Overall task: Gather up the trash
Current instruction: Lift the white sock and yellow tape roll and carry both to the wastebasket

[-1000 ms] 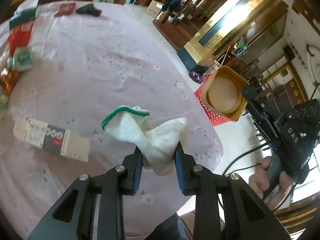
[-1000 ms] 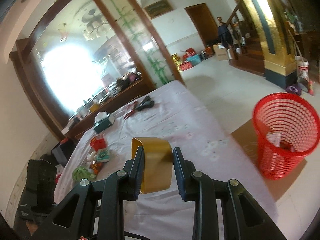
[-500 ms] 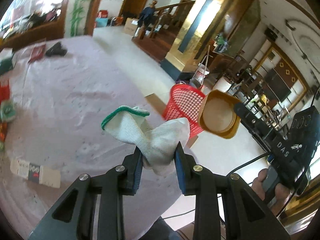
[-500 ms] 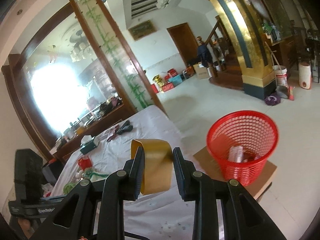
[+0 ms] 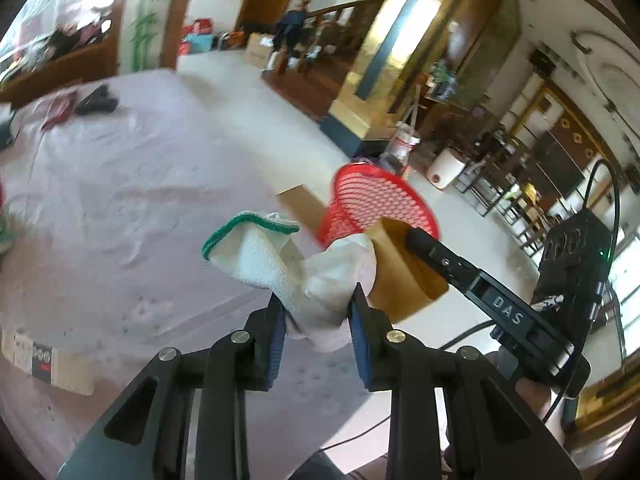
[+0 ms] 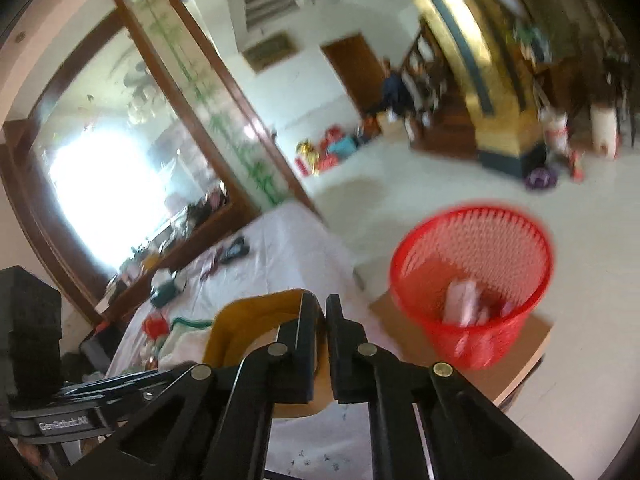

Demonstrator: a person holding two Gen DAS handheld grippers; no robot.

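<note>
My left gripper (image 5: 318, 304) is shut on a white cloth with a green hem (image 5: 280, 268), held above the table's near edge. My right gripper (image 6: 322, 312) is shut on the rim of a gold paper bowl (image 6: 244, 328); the bowl also shows in the left wrist view (image 5: 400, 280), right beside the cloth. A red mesh trash basket (image 6: 476, 280) stands on cardboard on the floor beyond the table's edge, with some trash inside. It also shows in the left wrist view (image 5: 376, 208), behind the bowl.
The table with a pale pink cloth (image 5: 120, 184) carries a flat printed box (image 5: 44, 364) at its near left, black and red items (image 5: 94, 100) at the far end, and packets (image 6: 160, 320). A gold pillar (image 5: 384, 60) and stairs stand beyond.
Both grippers have swung toward the red basket, which looms larger. The bowl is now close against the cloth. The right gripper now pinches the bowl's rim with its jaws nearly together.
</note>
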